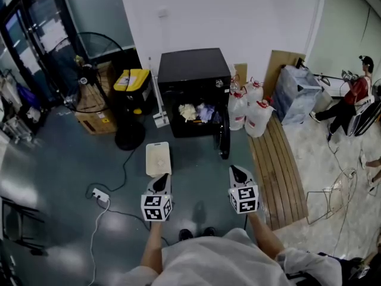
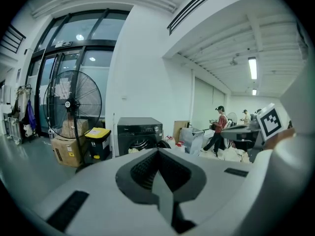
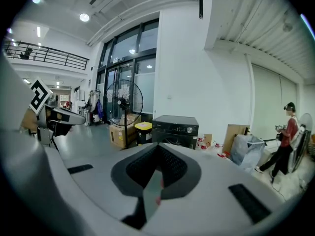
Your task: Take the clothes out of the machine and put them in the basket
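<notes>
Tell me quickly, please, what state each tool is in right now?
Left tool: closed, holding nothing.
Right tool: closed, holding nothing.

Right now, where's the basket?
Head view, left of centre: the basket sits on the floor before the black machine, just ahead of the left claw.

A: Supporting surface?
B: A dark, glossy floor (image 1: 53,171). The black machine (image 1: 193,70) stands on it at the wall.
A: In front?
B: The pale basket (image 1: 158,158), just before the machine, with a power strip (image 1: 99,194) to its left.
A: At the sides?
B: Left: yellow-lidded bin (image 1: 132,91), fan base (image 1: 130,140), cardboard box (image 1: 95,115). Right: water jugs (image 1: 257,117), slatted wooden board (image 1: 280,171).
</notes>
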A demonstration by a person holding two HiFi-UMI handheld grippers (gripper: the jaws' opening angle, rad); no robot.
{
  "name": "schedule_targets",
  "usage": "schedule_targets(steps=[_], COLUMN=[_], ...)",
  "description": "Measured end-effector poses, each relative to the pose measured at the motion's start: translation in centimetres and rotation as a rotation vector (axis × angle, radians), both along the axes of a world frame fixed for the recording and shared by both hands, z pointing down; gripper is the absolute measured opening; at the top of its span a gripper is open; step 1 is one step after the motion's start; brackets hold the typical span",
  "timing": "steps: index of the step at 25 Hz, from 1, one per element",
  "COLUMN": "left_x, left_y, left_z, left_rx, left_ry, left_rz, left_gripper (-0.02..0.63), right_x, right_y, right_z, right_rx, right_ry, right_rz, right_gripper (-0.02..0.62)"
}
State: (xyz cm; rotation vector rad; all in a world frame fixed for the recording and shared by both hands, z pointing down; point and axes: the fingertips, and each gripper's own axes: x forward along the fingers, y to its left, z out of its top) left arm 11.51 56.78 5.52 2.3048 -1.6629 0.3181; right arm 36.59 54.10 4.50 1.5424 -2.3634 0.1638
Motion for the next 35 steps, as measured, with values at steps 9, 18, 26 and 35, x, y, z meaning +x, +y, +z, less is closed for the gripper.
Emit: schedule_targets(steps=[9, 18, 26, 35], left_x=[2.4, 3.6, 2.1, -0.7], left_y=[-0.6, -2.5, -5.7, -14.1], left_z=[0.8, 1.3, 2.1, 2.4], left_rx=[-0.006, -0.009, -0.013, -0.002], left_ry=[0.002, 0.0, -0.002, 0.015], left_rz=[-0.019, -0.019, -0.018, 0.005], left_gripper=[0.018, 0.018, 0.018, 0.018], right_x=[1.7, 2.2, 0.2, -2.8], right_y=[-1.1, -3.1, -6.3, -13.7], right_z=[0.7, 1.3, 2.0, 2.5], right_rx=[-0.001, -0.004, -0.007, -0.005], right_ry=[-0.004, 0.0, 0.006, 0.027], right_rz=[-0.029, -0.046, -0.063, -0.049], right_gripper=[0.025, 0.025, 0.025, 0.025])
